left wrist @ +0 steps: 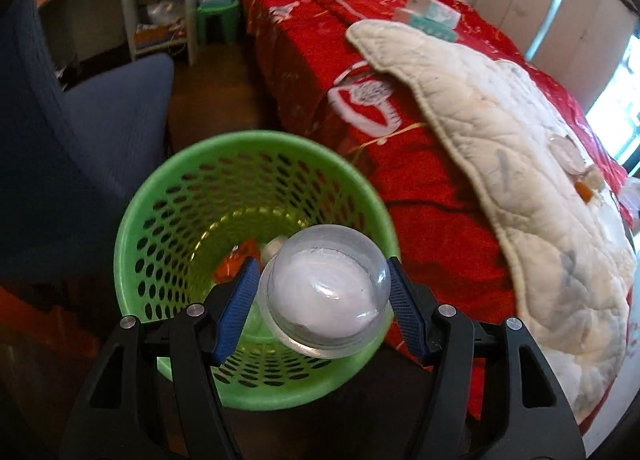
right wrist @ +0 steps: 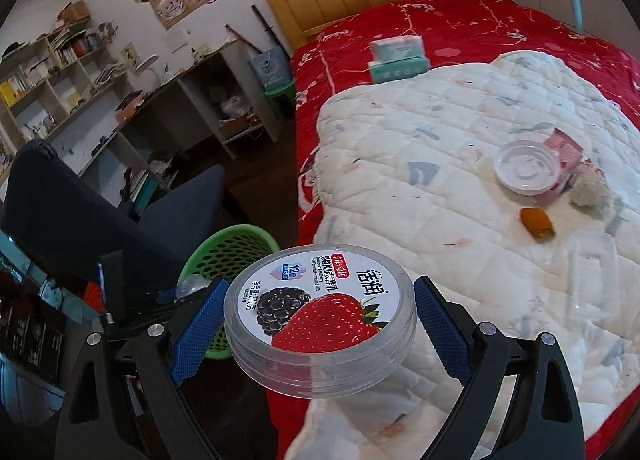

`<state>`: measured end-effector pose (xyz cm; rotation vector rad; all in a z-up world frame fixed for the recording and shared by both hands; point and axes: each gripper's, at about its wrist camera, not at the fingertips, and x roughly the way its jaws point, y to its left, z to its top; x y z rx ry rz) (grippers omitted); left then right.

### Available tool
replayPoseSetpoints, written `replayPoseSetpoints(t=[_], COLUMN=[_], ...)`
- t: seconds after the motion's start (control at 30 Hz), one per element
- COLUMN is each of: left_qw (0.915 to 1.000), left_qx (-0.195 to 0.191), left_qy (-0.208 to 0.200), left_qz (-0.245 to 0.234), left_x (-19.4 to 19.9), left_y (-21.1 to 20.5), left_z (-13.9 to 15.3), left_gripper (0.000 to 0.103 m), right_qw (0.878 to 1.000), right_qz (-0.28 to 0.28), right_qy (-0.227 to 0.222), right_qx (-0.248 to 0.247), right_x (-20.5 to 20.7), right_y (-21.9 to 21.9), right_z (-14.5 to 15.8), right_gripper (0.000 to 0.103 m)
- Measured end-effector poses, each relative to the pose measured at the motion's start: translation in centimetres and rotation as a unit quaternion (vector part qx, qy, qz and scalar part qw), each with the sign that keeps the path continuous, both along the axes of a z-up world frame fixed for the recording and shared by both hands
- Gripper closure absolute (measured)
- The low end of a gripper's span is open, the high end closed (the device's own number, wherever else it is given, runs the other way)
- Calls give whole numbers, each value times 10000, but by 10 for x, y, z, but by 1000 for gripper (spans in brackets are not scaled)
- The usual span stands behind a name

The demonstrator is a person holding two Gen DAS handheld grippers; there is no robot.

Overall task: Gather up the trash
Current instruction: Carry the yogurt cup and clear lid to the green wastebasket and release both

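Observation:
My left gripper (left wrist: 322, 292) is shut on a clear plastic cup (left wrist: 326, 292) seen from its base, held right above the green mesh bin (left wrist: 168, 196). An orange wrapper (left wrist: 236, 264) lies at the bin's bottom. My right gripper (right wrist: 318, 320) is shut on a clear yoghurt tub (right wrist: 320, 316) with a strawberry and blackberry lid, at the bed's near edge. The green bin (right wrist: 232, 244) shows to its left. On the white quilt (right wrist: 420, 132) lie a white plastic lid (right wrist: 526, 172), a pink carton (right wrist: 566, 148), an orange peel (right wrist: 538, 222) and a clear tray (right wrist: 592, 276).
A bed with a red cover (left wrist: 320, 40) fills the right side, with tissue packs (right wrist: 398, 56) near the headboard. A dark blue chair (left wrist: 100, 120) stands left of the bin. A desk and shelves (right wrist: 60, 72) line the far wall, with a green stool (left wrist: 218, 18) beside them.

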<state>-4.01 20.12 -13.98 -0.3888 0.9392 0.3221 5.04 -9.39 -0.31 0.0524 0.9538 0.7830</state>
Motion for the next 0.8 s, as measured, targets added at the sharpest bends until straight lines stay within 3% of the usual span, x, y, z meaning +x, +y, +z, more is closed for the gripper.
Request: replayPoseSetpoints(t=[0.27,0.4,0.8], left_qw=[9992,9990,9989], left_qx=[-327,-419,-142], left_qy=[176,85,-129], left_qz=[125,162,436], left_x=[-2,-6,-47], left_y=[12,15,30], left_z=[-22,-23,1], left_gripper=[38,30,30], right_qw=[9998,9996,9972], right_qz=[131,222,722], right_qy=[105,137,175], right_qx=[-53,-66,-70], right_x=[0,0,-8], right_y=[16,24,70], right_z=[-7,-10,-15], right_gripper=[14,14,14])
